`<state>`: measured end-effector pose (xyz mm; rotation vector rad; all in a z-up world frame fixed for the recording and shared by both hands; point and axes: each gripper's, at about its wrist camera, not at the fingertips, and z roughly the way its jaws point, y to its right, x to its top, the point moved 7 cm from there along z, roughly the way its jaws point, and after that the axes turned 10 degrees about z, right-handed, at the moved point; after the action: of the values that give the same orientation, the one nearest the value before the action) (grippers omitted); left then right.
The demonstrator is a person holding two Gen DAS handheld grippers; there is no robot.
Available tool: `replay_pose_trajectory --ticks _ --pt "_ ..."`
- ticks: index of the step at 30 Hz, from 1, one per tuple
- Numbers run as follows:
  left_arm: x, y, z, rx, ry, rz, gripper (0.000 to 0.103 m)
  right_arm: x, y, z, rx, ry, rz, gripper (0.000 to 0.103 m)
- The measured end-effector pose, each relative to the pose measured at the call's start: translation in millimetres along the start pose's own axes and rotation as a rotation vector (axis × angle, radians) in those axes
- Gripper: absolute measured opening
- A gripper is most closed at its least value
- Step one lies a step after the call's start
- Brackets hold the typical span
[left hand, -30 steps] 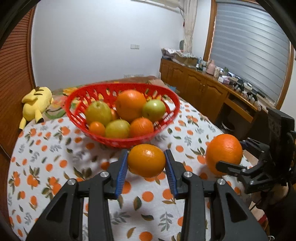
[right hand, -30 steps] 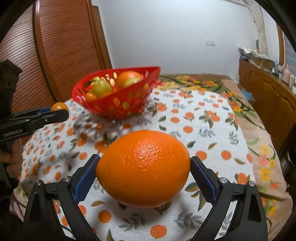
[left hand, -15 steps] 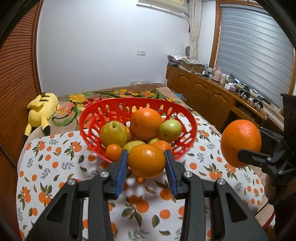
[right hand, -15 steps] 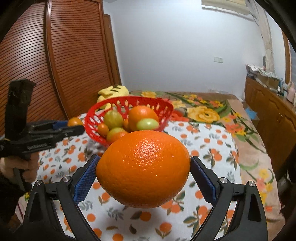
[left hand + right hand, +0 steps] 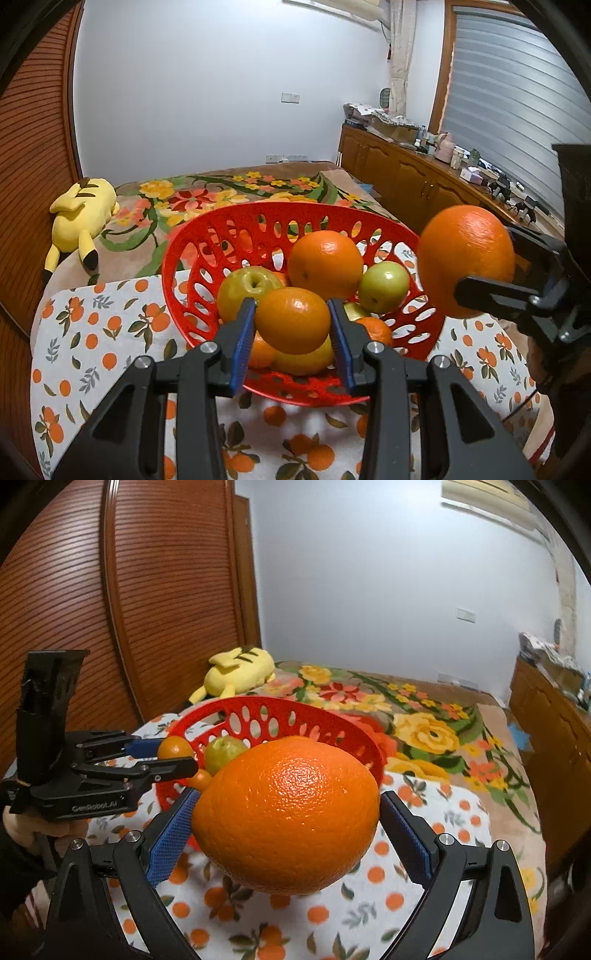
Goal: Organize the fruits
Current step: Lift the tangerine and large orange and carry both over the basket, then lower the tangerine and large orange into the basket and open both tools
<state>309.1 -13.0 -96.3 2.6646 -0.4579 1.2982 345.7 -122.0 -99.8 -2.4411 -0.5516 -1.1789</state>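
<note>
Room: a bedroom with a white wall, a wooden slatted door, and a bed [image 5: 258,184] under a flowered blanket beyond the counter.
Counter: the counter [image 5: 92,332] wears a cloth printed with oranges and leaves.
Left claw: the left claw [image 5: 291,325] is closed narrowly on a small orange [image 5: 293,319], both blue pads pressed against its sides, held over the near rim of the basket.
Right claw: the right claw [image 5: 288,823] stands wide, gripping a large orange [image 5: 288,823] on both sides, clear of the cloth, just right of the basket.
Basket: the red basket [image 5: 221,229] lies directly ahead of both claws, already holding an orange [image 5: 325,264], two green fruits and smaller oranges.
Around: a yellow plush toy [image 5: 79,218] lies on the bed, far left of the claws.
</note>
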Motion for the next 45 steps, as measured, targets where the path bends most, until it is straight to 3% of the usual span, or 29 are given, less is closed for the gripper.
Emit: replay_pose_trajectory --ticks 10,27,45 --pt "-0.5 -6.3 15.3 -0.025 -0.012 -0.005 0.042 4.7 -6.9 28.0 0.018 -0.024 -0.008 0.098" --pt "-3.5 -32.4 -1.4 0.029 0.018 -0.029 0.044 2.5 -33.3 50.1 0.071 -0.050 -0.050 0.098" --pt "-11.0 -35.2 -8.7 0.054 0.017 -0.023 0.045 -1.2 -46.0 66.3 0.095 -0.069 -0.053 0.098"
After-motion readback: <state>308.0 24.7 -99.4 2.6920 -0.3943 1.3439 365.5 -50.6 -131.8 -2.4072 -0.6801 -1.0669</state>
